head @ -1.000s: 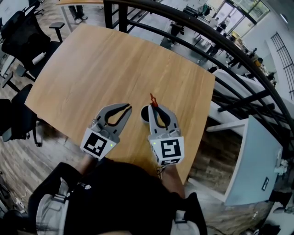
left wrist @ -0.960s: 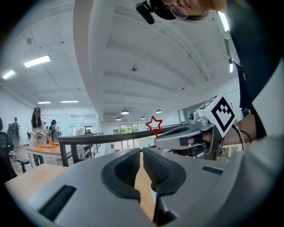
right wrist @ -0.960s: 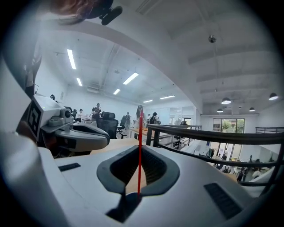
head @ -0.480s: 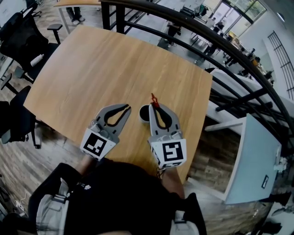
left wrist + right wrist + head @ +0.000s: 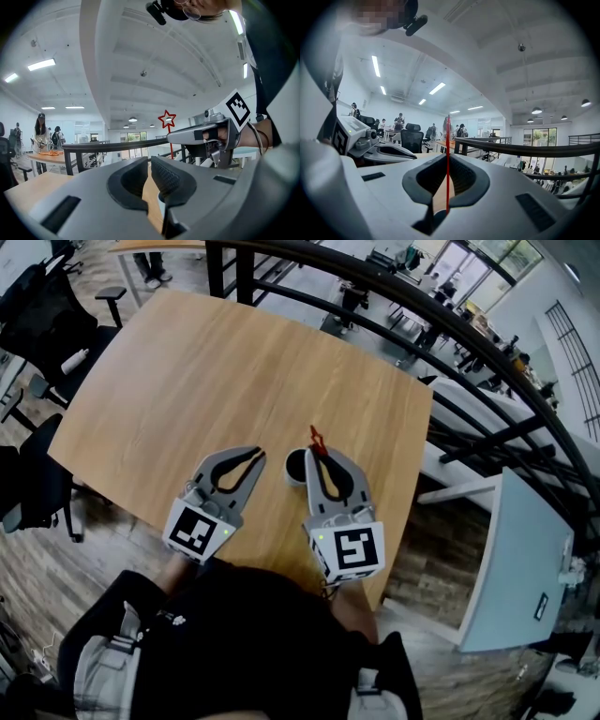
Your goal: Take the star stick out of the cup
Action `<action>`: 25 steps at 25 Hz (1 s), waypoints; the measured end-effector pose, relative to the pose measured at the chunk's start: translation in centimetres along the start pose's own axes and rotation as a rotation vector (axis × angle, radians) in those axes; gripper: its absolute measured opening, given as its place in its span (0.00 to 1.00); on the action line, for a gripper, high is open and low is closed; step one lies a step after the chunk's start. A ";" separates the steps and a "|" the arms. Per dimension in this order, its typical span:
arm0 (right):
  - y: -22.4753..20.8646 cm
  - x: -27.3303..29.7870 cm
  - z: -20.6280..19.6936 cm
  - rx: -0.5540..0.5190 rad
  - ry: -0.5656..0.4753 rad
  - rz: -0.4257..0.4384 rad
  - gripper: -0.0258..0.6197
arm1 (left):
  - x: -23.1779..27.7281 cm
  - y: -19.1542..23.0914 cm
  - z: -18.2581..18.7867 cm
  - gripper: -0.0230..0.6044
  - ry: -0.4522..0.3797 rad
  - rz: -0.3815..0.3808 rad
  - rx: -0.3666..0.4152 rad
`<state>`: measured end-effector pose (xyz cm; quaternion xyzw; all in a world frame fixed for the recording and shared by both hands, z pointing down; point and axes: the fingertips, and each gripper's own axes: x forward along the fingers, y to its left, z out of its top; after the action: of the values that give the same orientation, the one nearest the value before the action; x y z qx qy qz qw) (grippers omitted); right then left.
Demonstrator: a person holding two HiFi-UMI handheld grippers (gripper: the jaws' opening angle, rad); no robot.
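The thin red star-topped stick (image 5: 447,140) looks light, stiff, probably fragile; the right gripper (image 5: 323,460) clenches its shaft; round white cup (image 5: 294,469) at nine o'clock; left gripper (image 5: 255,457) closed, empty.

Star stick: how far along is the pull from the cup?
Done: the right gripper is shut on the star stick. In hand: the lift. In the head view the star stands just past the jaws, beside the cup, but the stick's lower end is hidden, so I can't tell whether it's clear. Remaining: raise it free. The left gripper holds nothing.
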<state>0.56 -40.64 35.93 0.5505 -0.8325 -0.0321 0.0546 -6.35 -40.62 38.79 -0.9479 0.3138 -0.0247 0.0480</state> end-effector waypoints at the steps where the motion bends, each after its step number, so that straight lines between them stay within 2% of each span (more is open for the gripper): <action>1: 0.0 -0.1 0.1 0.002 -0.003 0.000 0.08 | 0.0 0.0 0.1 0.09 0.000 0.001 0.001; 25: 1.0 -5.5 2.8 0.024 -0.059 0.057 0.08 | -2.0 -4.7 2.3 0.09 0.010 0.031 0.028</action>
<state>1.40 -35.21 32.92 0.5260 -0.8493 -0.0368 0.0241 -4.94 -35.50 37.03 -0.9420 0.3284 -0.0332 0.0601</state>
